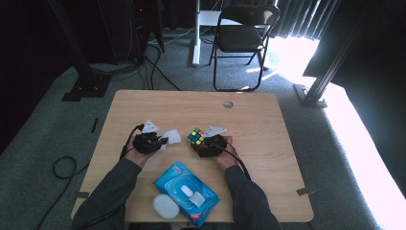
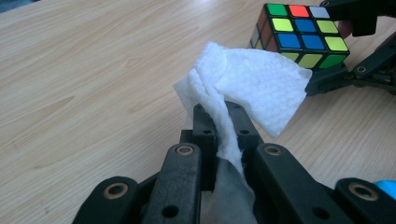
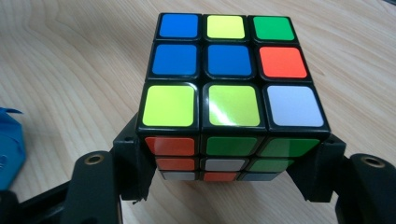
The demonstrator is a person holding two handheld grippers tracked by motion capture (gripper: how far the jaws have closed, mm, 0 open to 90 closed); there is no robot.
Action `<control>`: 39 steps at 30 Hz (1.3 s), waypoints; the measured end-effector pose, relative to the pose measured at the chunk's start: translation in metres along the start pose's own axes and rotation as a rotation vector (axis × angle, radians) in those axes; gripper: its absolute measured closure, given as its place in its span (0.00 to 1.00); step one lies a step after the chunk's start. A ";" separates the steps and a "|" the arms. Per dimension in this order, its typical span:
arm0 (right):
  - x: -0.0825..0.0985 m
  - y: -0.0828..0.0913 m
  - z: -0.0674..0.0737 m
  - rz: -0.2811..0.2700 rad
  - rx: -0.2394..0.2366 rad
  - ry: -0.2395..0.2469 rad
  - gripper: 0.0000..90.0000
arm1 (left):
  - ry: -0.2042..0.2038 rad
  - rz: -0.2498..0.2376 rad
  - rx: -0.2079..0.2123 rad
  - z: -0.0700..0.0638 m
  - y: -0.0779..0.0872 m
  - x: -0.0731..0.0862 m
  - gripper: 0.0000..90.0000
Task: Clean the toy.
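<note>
**Wipe in one hand, cube in the other — ready to clean**

Your left gripper point(image 2: 219, 135) has its jaws drawn together on a white wet wipe point(image 2: 243, 84); the tissue is pinched between the pads and fans out ahead of them, hanging free above the wooden table point(image 1: 143, 103). Your right gripper point(image 3: 229, 172) has its jaws set against the two opposite sides of the puzzle cube point(image 3: 229, 88), low on its body, and they look clamped on it. In the high view the cube point(image 1: 196, 137) sits near the middle of the table, just beside the wipe point(image 1: 171, 137), the two close but not touching. The blue wipe packet point(image 1: 179, 179) lies near you, its white lid point(image 1: 165, 206) beside it.

So the step in hand, as I read it, is the approach: cloth fetched, cube steadied, wiping not yet begun.

What the next move calls for — bring the loose flap of the wipe onto a face of the cube and drag it across, while your right hand holds the cube firm. Keep the left jaws themselves off the stickers; let only the tissue make contact. Mind that the grip on the cube is low, so a hard push at the top could tip it.
</note>
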State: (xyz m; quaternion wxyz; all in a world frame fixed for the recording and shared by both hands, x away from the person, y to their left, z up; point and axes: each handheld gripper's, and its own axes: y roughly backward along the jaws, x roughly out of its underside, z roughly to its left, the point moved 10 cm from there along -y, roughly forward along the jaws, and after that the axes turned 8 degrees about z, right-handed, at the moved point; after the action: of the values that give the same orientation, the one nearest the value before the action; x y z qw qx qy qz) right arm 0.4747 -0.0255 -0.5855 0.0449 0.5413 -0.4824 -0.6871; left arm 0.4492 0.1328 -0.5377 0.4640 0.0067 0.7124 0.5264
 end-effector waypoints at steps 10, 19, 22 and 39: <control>-0.010 0.002 0.006 -0.002 -0.008 0.020 0.38 | -0.052 0.023 0.031 -0.018 -0.009 -0.007 0.94; -0.017 -0.002 0.015 -0.007 -0.009 0.041 0.38 | -0.078 0.010 0.033 -0.026 -0.010 -0.022 0.94; -0.018 -0.004 0.018 -0.003 -0.016 0.046 0.38 | -0.083 0.006 0.035 -0.027 -0.010 -0.025 0.94; -0.021 -0.013 0.038 0.010 -0.034 0.104 0.38 | -0.069 -0.010 0.048 -0.030 -0.018 -0.037 0.94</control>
State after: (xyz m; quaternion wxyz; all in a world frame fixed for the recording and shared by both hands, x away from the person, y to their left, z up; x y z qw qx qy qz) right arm 0.4592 0.0169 -0.5820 0.0825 0.5728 -0.4707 -0.6660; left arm 0.4588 0.0845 -0.5267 0.4907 0.0325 0.7082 0.5065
